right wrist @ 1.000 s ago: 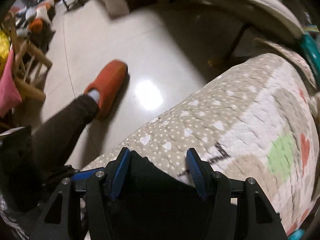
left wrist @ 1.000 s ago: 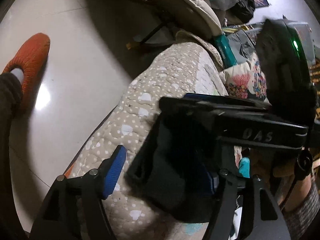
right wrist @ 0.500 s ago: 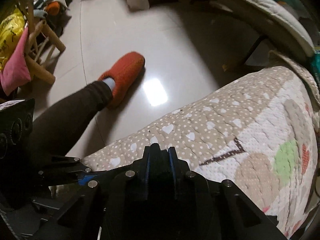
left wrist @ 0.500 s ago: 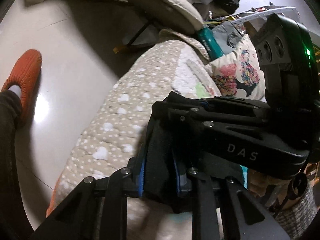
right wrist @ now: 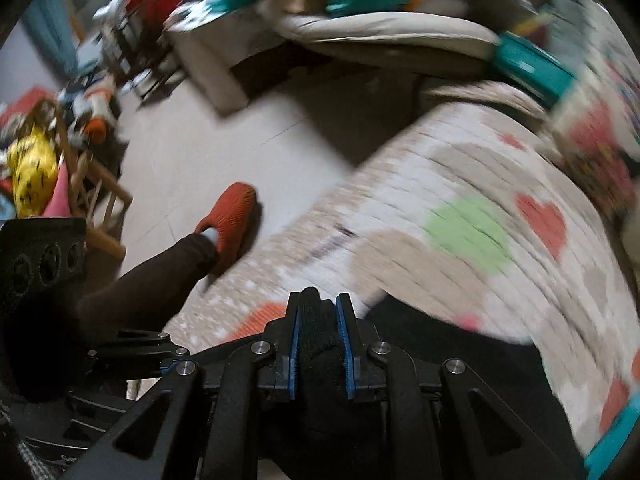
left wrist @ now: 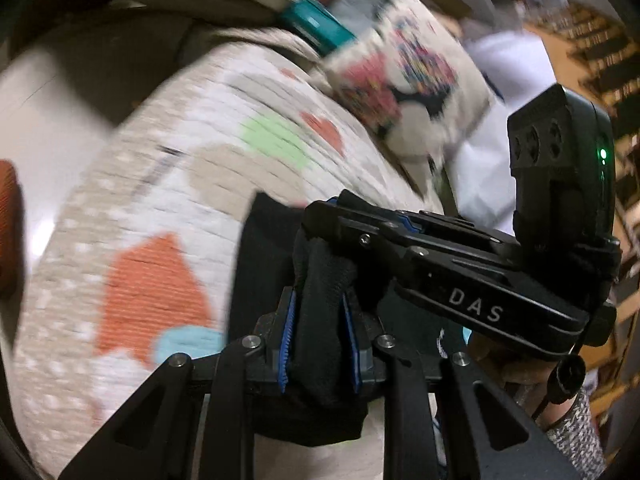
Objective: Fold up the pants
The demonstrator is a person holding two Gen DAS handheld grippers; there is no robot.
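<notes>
The black pants [left wrist: 264,276] lie on a quilted bed cover with hearts and coloured patches [left wrist: 168,184]. My left gripper [left wrist: 320,340] is shut on a bunched edge of the pants, held just above the cover. My right gripper [right wrist: 320,344] is shut on the same black fabric [right wrist: 460,360], which spreads to its right over the cover [right wrist: 460,220]. In the left wrist view the right gripper's body, marked DAS [left wrist: 472,308], lies right beside the left one. Both views are blurred by motion.
A patterned pillow [left wrist: 404,80] and a teal object [left wrist: 316,28] sit at the far end of the bed. The person's dark trouser leg and orange slipper [right wrist: 228,216] stand on the pale tiled floor [right wrist: 192,160] beside the bed. Cluttered chairs [right wrist: 80,168] stand at the far left.
Both grippers went from open around the pants edge to shut on it. They have since lifted and swung along the bed toward the pillow, dragging the fabric.
</notes>
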